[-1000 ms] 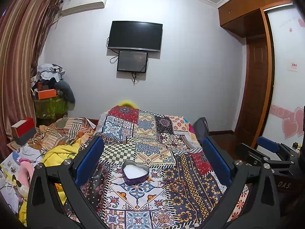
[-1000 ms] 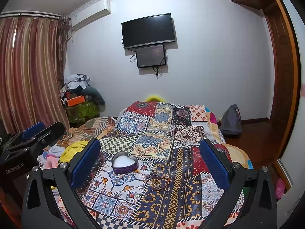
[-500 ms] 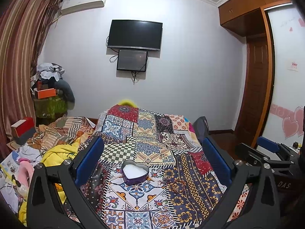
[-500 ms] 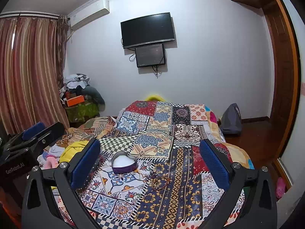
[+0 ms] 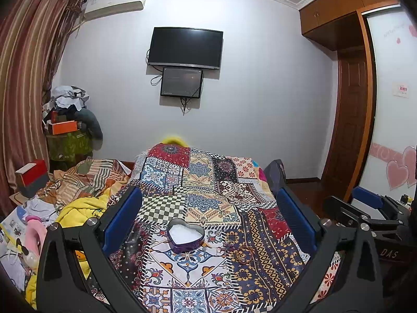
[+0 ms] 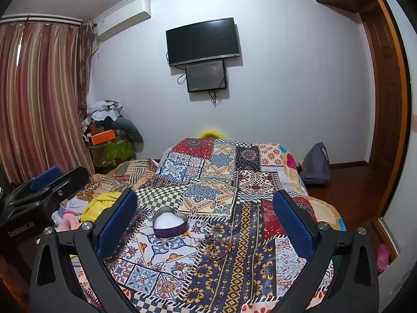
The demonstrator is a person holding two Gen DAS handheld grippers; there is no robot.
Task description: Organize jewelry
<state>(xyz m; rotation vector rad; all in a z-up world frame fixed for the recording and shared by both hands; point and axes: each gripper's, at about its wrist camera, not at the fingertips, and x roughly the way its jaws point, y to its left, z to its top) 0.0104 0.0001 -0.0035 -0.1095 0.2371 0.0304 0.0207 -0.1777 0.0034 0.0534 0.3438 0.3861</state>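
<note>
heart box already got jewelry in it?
No, the heart-shaped box shows only its white lining; the jewelry lies on the quilt beside it.

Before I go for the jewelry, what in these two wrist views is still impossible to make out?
- Jewelry pile: too small in both views, blending into the quilt; piece count and type unclear.
- Heart-shaped box: white interior visible, but contents unresolved at this size.
- Quilt's near edge: cut off behind the left gripper and right gripper bodies.
- Hands holding them: out of frame.
</note>
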